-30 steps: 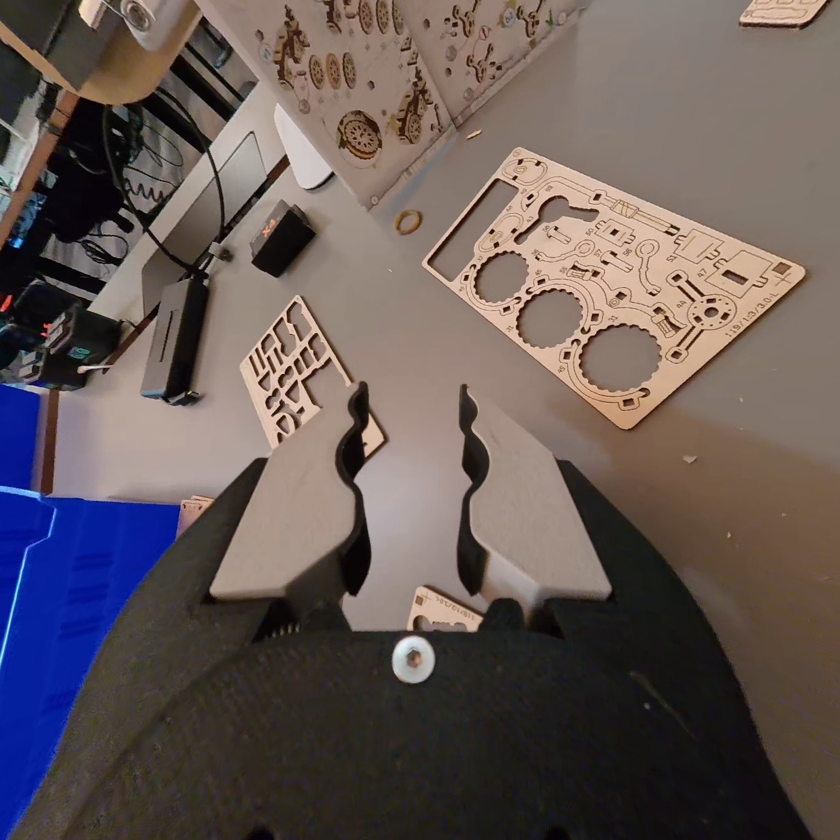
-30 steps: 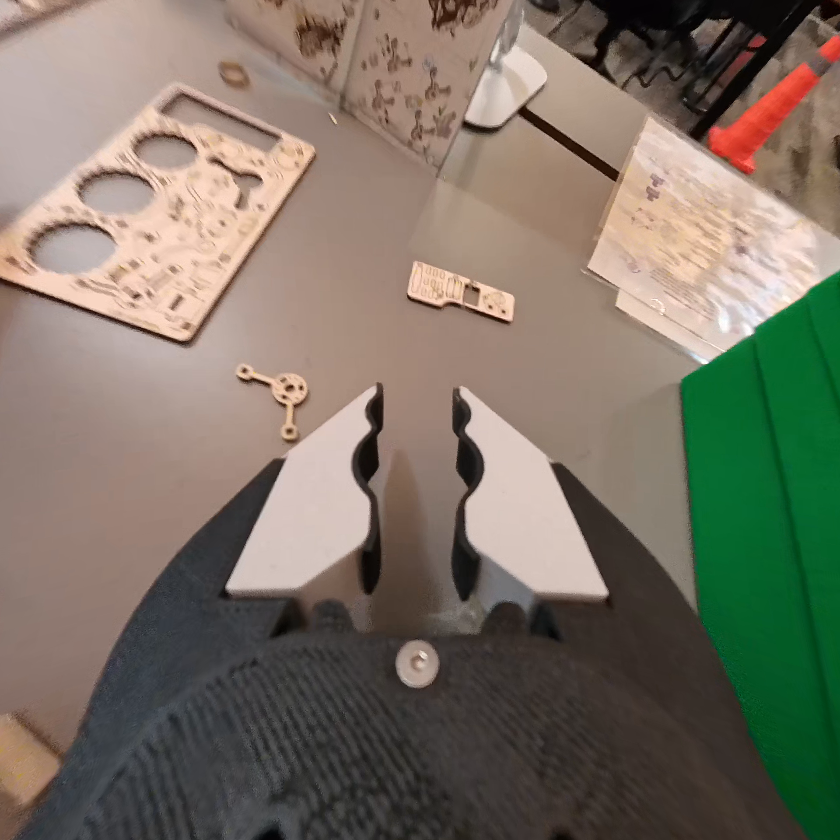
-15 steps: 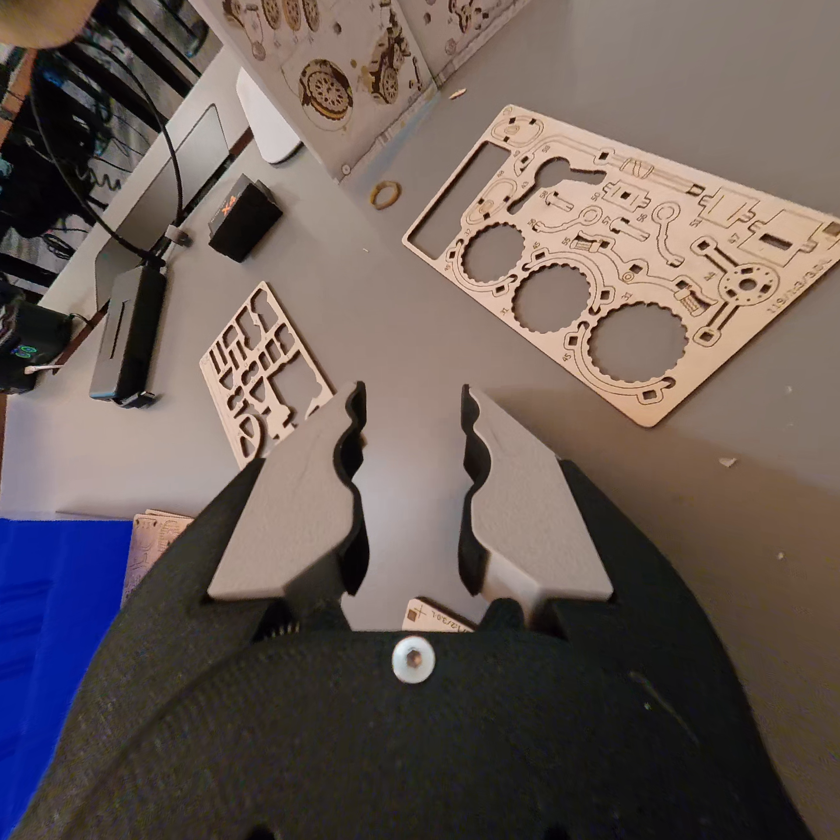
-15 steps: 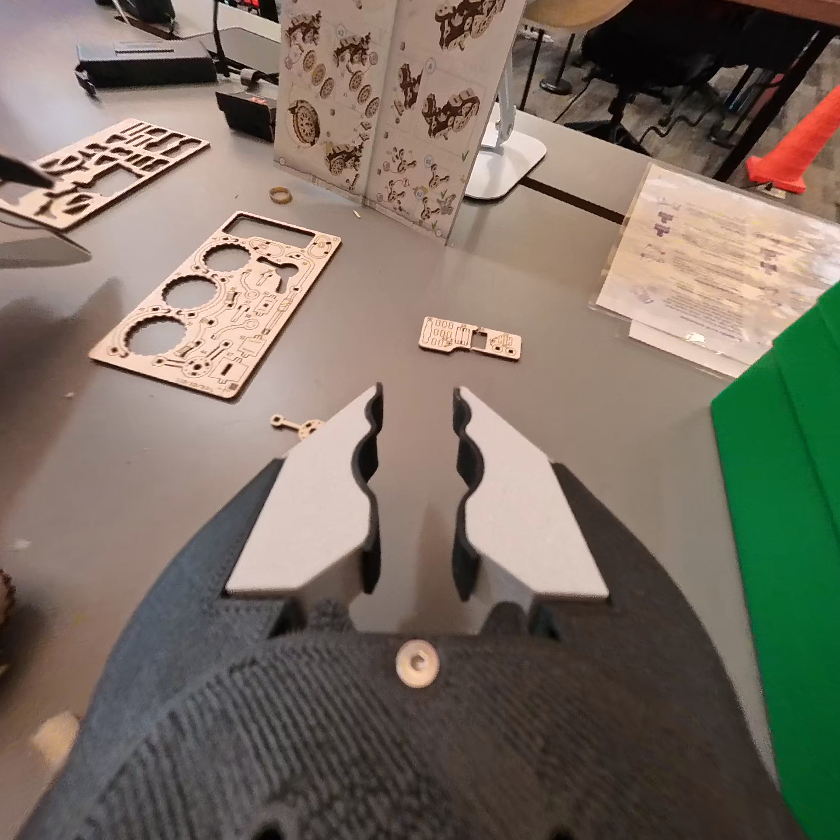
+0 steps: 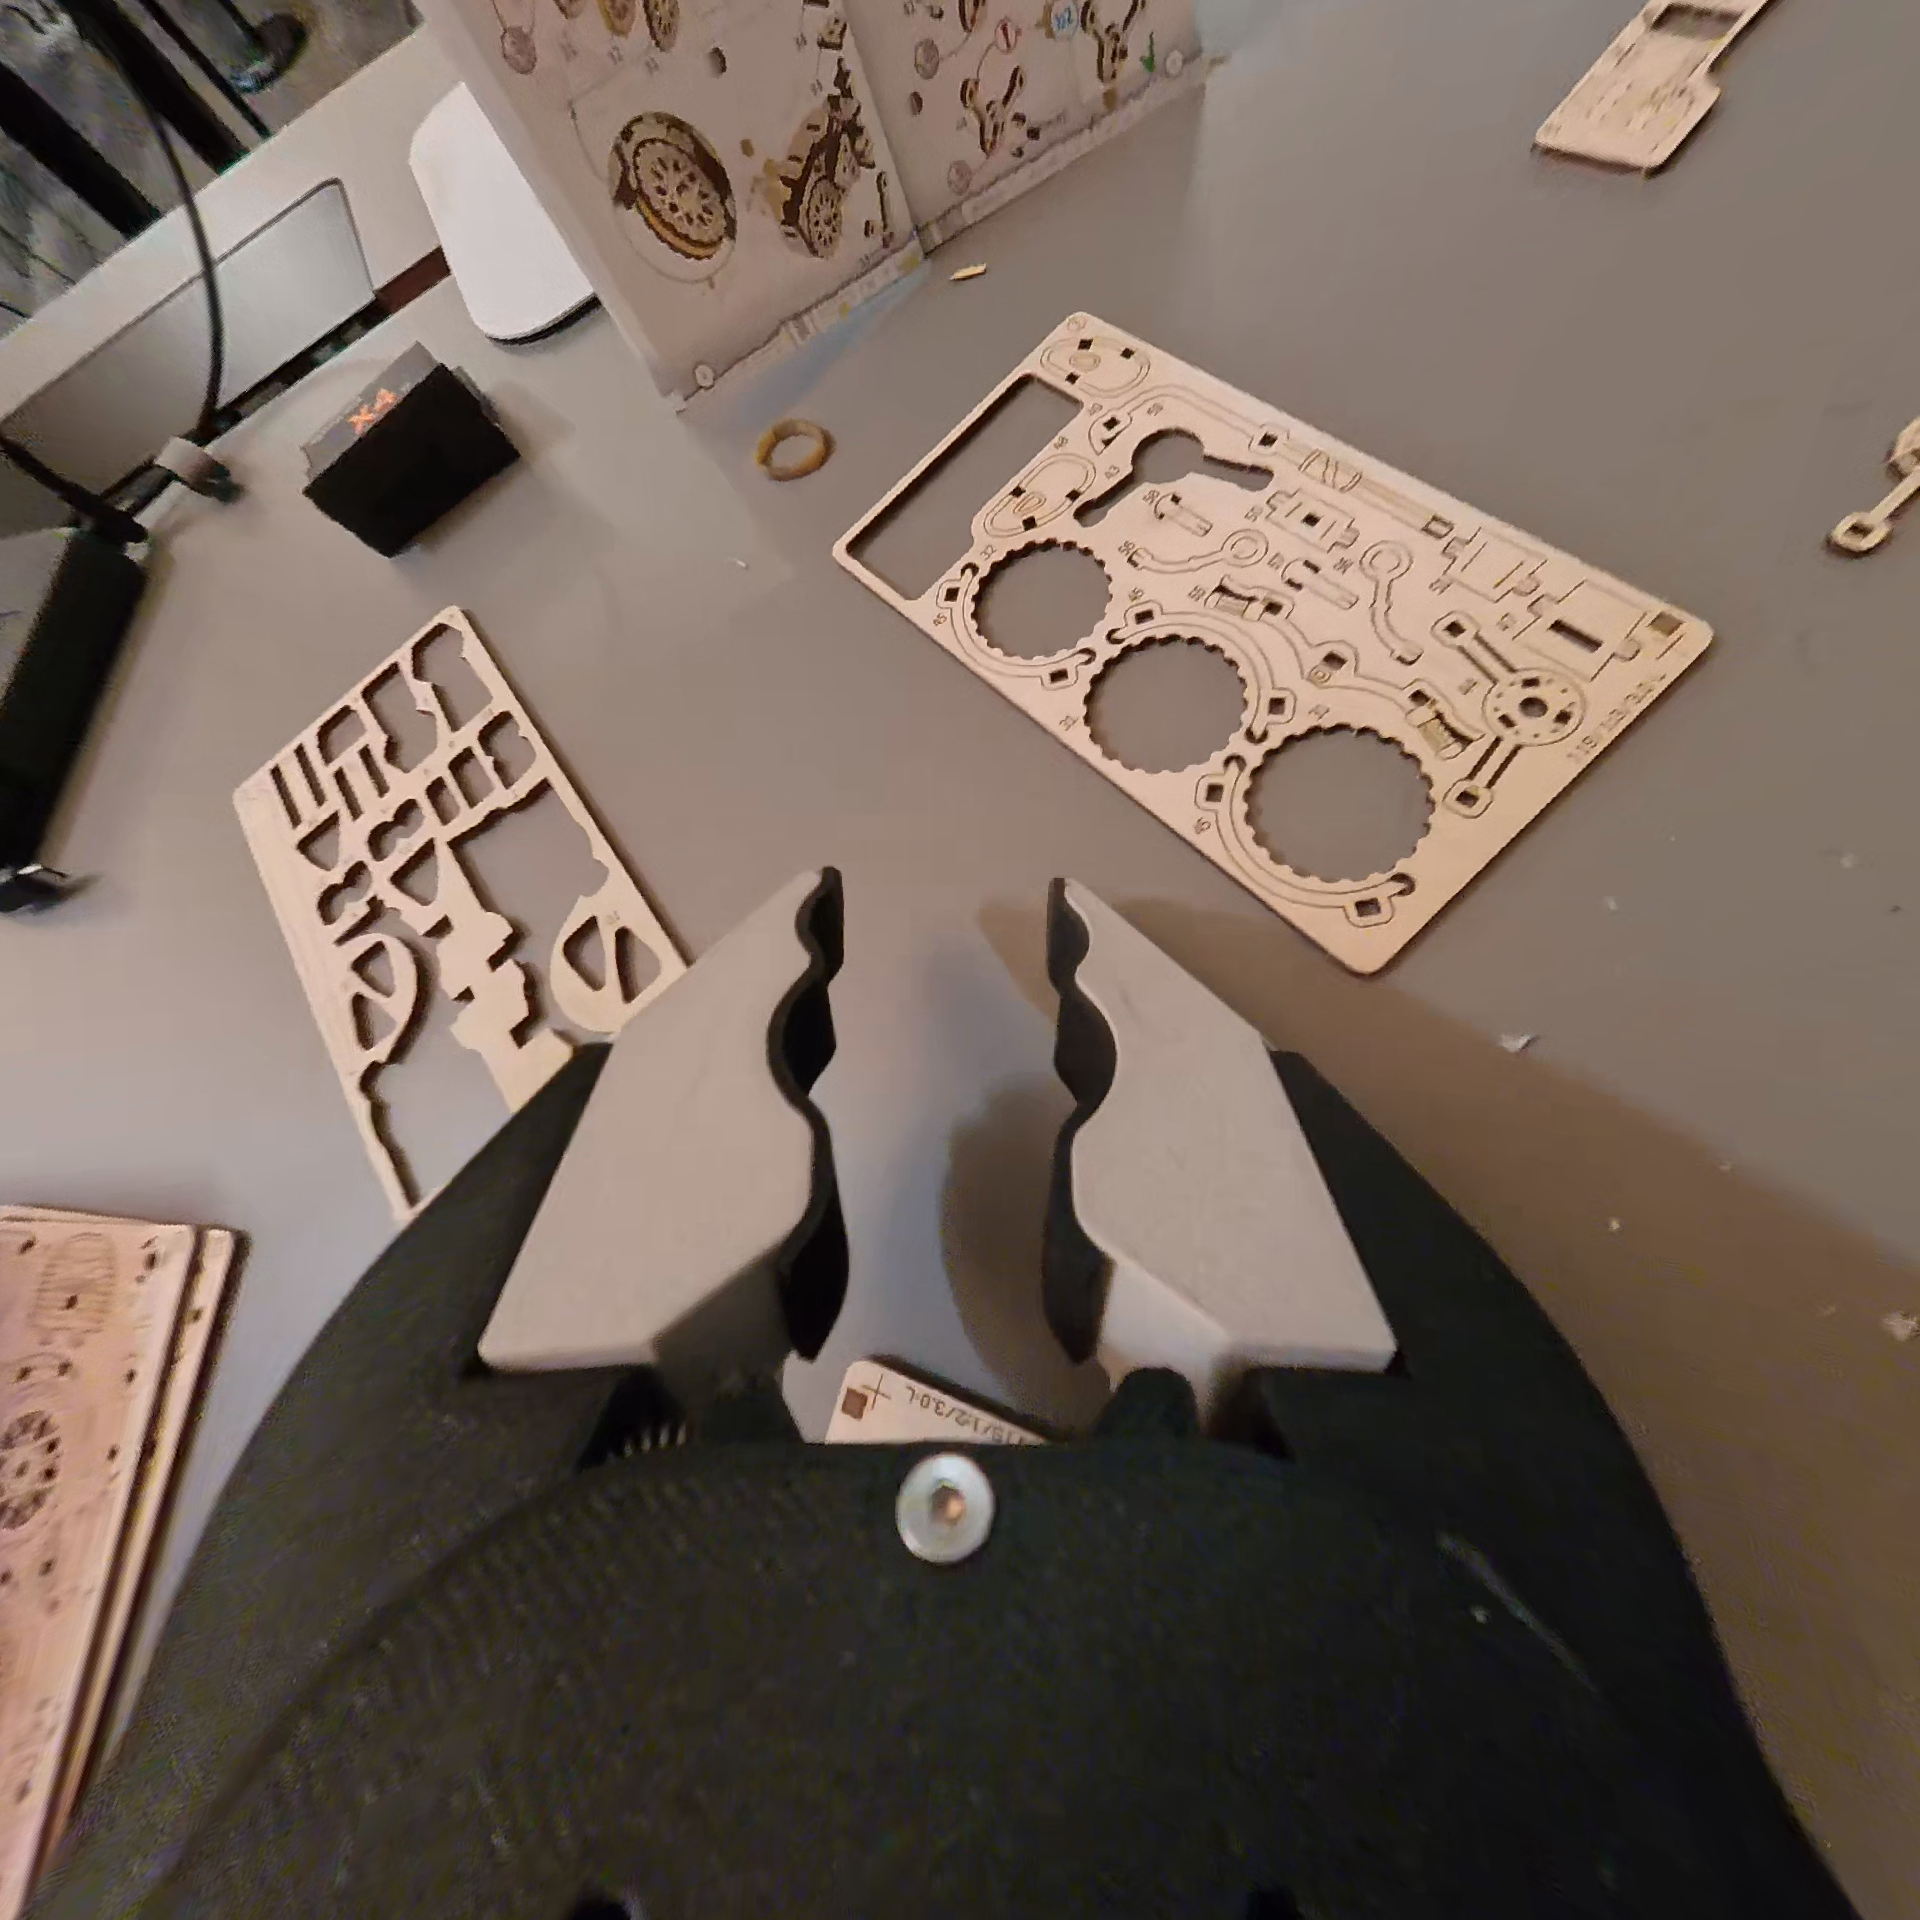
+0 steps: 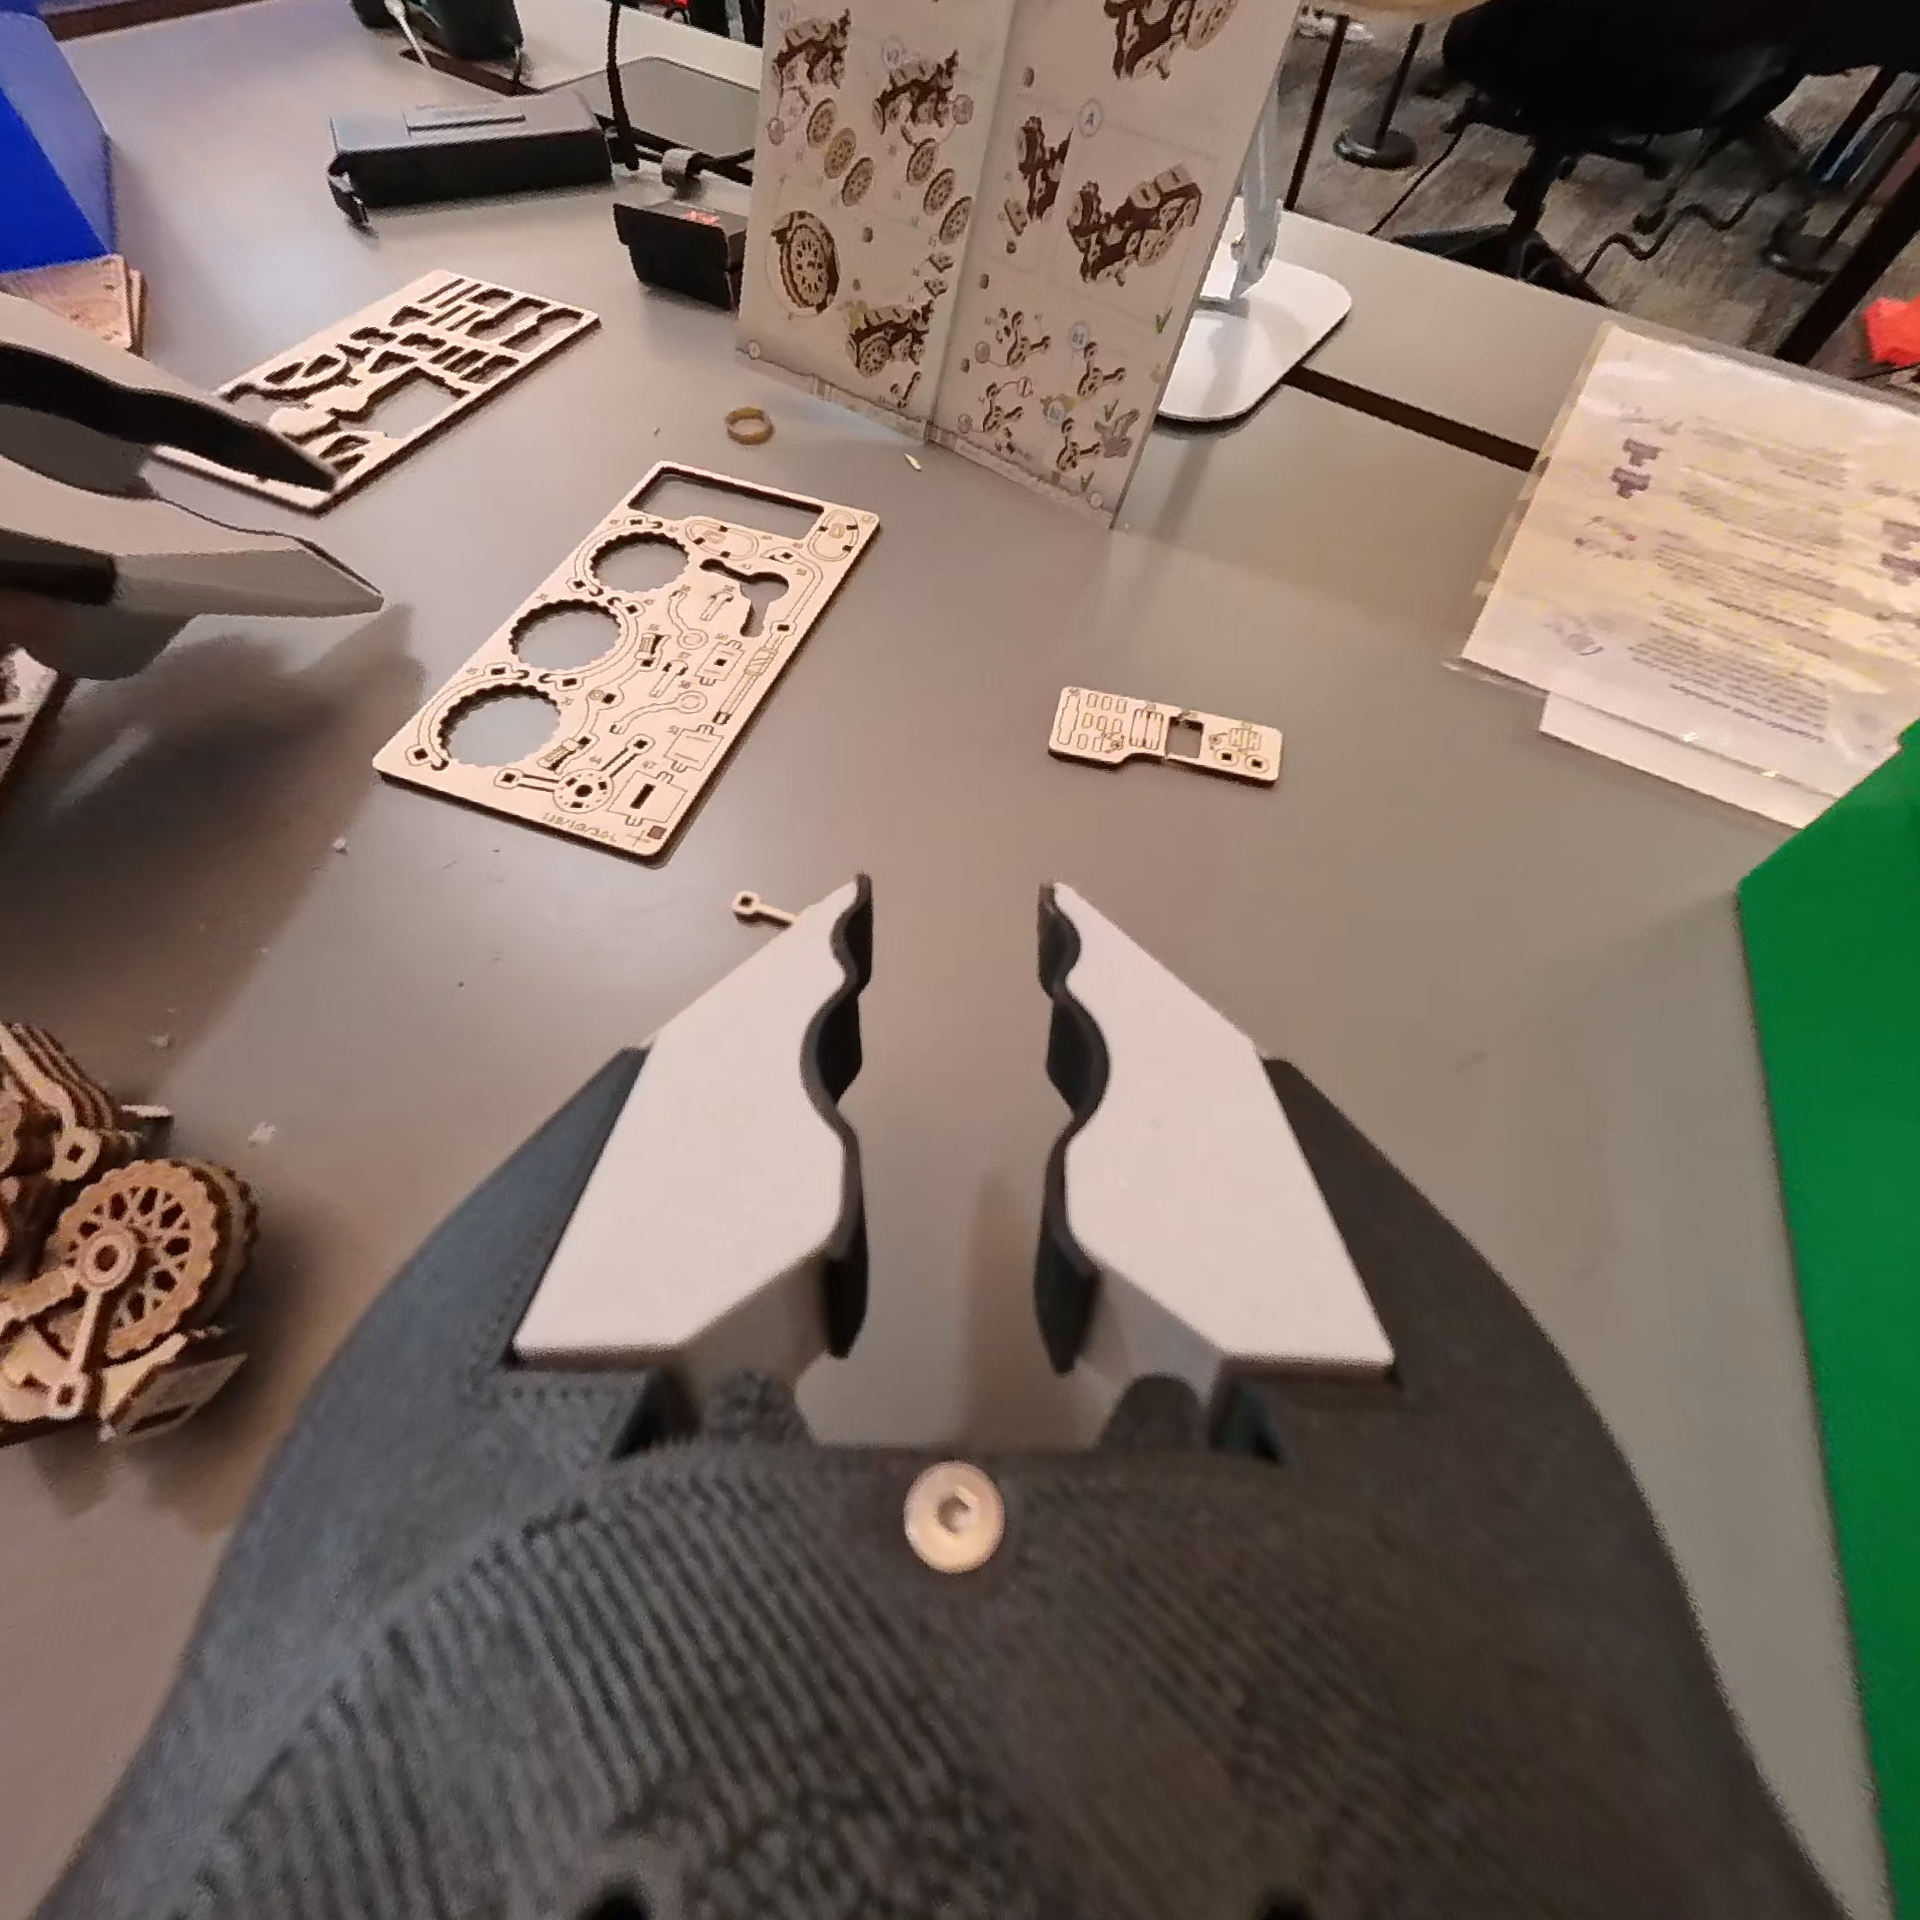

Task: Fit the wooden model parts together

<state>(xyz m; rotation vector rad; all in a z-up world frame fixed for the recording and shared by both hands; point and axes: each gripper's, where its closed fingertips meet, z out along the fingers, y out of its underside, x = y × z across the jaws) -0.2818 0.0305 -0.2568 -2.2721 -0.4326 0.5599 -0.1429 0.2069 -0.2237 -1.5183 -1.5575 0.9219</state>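
My left gripper point(image 5: 943, 904) is open and empty above the grey table, between a wooden sheet with many cut-outs point(image 5: 488, 987) and a sheet with three round holes point(image 5: 1475, 582). A small sheet's corner point(image 5: 914, 1403) shows under its jaws. My right gripper point(image 6: 953, 914) is open and empty above bare table. A small loose wooden part point(image 6: 764, 909) lies just left of its left fingertip. A partly built wooden model point(image 6: 104, 1278) with a spoked wheel sits at the left. The left gripper point(image 6: 348, 540) shows at the far left there. A small punched sheet point(image 6: 1164, 732) lies ahead.
An instruction booklet point(image 6: 987, 239) stands upright at the back, with a small ring point(image 6: 750, 424) before it. A green box point(image 6: 1849, 1143) is at the right, a laminated sheet point(image 6: 1714, 520) at the back right. A stack of wooden sheets point(image 5: 94, 1403) lies at the left. Some 25 cm of space lies between my two pairs of fingers.
The right gripper has pulled back and tilted up, bringing the model and the left gripper into view. The left gripper has swung round and drawn back. Both stay open.
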